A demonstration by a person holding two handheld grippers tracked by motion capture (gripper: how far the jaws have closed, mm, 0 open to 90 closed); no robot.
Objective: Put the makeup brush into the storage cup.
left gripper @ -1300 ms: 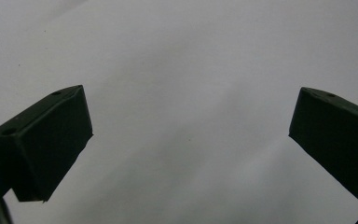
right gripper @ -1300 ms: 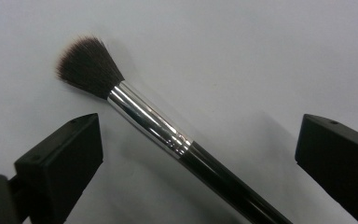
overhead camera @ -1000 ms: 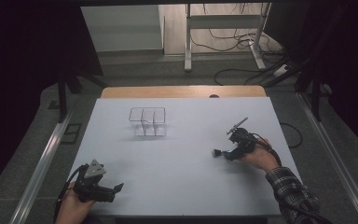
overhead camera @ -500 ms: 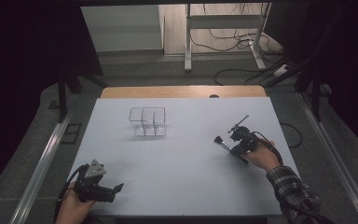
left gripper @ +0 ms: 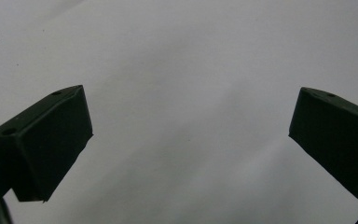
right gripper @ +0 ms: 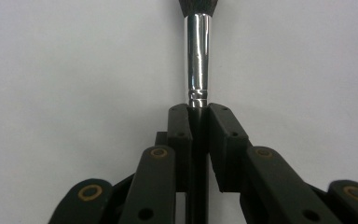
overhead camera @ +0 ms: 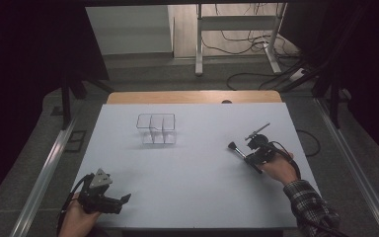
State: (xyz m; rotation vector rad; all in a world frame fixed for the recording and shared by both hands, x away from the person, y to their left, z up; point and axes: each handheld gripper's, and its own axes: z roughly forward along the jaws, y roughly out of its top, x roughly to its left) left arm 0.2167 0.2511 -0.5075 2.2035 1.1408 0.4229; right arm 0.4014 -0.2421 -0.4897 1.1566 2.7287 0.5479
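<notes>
A makeup brush (overhead camera: 237,150) with dark bristles, a shiny silver ferrule (right gripper: 198,56) and a dark handle is held at the right of the white table (overhead camera: 192,163). My right gripper (overhead camera: 249,159) is shut on its handle just below the ferrule, and the bristles point left and away from the person. In the right gripper view the jaws meet around the handle (right gripper: 199,114). At the near left corner rests my left gripper (overhead camera: 124,199), its jaws wide apart (left gripper: 191,135) with only bare table between them.
A clear plastic organiser (overhead camera: 157,129) with three compartments stands at the middle back of the table. A wooden strip (overhead camera: 192,97) runs along the far edge. Cables lie on the floor beyond and to the right.
My right gripper has carried the brush a little farther from the person and turned it, so the bristle end sits higher on the table. The left gripper has stayed put.
</notes>
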